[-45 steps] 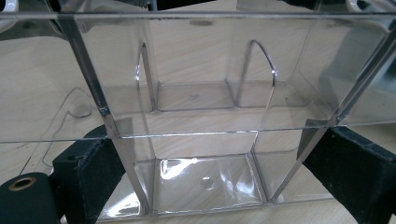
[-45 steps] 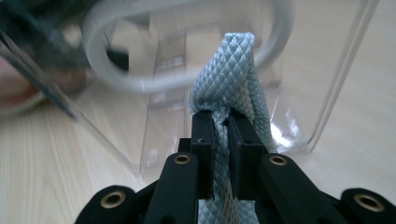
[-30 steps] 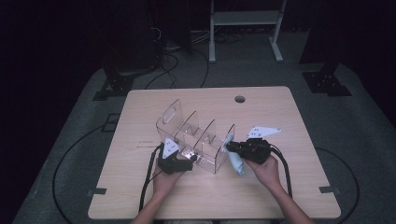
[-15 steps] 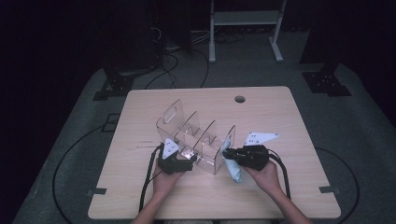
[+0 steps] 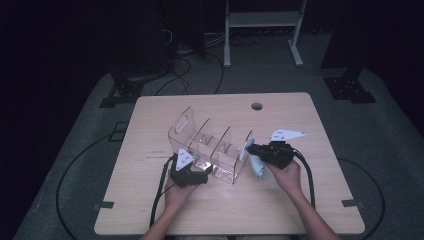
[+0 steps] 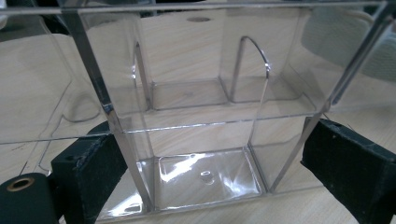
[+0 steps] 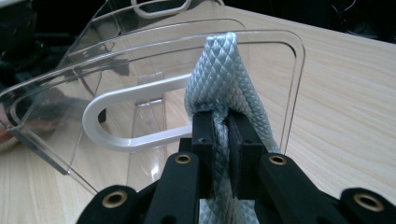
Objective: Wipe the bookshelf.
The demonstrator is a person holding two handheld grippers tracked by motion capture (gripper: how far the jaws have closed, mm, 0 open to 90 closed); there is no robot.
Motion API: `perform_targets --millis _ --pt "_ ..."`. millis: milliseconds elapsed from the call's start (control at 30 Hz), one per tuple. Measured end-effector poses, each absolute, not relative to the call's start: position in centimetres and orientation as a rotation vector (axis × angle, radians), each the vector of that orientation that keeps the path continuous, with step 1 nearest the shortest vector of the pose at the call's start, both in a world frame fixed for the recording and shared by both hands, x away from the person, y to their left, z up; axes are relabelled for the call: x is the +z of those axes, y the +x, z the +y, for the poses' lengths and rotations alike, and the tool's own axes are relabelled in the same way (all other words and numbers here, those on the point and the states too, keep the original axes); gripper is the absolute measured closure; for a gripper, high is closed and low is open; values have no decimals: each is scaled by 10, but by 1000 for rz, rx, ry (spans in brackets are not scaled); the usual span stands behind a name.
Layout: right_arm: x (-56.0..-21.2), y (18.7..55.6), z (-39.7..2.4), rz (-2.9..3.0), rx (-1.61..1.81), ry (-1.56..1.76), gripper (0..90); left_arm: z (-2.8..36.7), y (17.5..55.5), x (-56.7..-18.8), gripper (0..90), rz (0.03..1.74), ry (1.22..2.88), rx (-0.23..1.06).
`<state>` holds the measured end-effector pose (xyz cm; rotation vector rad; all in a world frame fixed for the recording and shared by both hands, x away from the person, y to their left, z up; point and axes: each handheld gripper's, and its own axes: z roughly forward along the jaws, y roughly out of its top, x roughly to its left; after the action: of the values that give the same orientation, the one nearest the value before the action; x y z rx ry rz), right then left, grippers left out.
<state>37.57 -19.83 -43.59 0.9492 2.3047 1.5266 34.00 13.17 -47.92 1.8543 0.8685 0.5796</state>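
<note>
While wiping with a folded rag, worth starting from the biggest thing: wooden table (image 5: pixel 300 200) under everything. Next, clear acrylic organiser (image 5: pixel 212 150) with divided compartments, lying just ahead of the left gripper (image 5: pixel 200 175) and directly to the inner side of the right gripper (image 5: pixel 251 148). Left pair of tongs spread wide, pads (image 6: pixel 88 172) set against the two outer walls of an end compartment, apparently bracing it (firm pressure hard to confirm through the glare). Right tongs clamped tight on a pale blue cloth (image 7: pixel 224 79), folded over and standing up past the tips, pressed at the organiser's slotted end panel (image 7: pixel 140 116). Best practice, judging from this: keep the brace steady, hold the cloth flat against the panel, sweep along its face, avoid snagging the handle slot, avoid tipping the light box.
</note>
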Motion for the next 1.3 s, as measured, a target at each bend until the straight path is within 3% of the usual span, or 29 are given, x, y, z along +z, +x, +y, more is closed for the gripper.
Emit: perform_targets --millis 333,700,1033,1300 --pt "-431 384 -209 2239 1493 999 821 132 341 -479 68 864 1858 576" --pt "-488 397 -203 2400 1374 1127 819 133 342 -479 68 869 1862 575" --pt "-420 395 -211 2251 1524 986 819 133 342 -479 68 864 1862 569" --pt "-483 404 -209 2380 1390 1140 818 133 342 -479 69 860 1864 569"
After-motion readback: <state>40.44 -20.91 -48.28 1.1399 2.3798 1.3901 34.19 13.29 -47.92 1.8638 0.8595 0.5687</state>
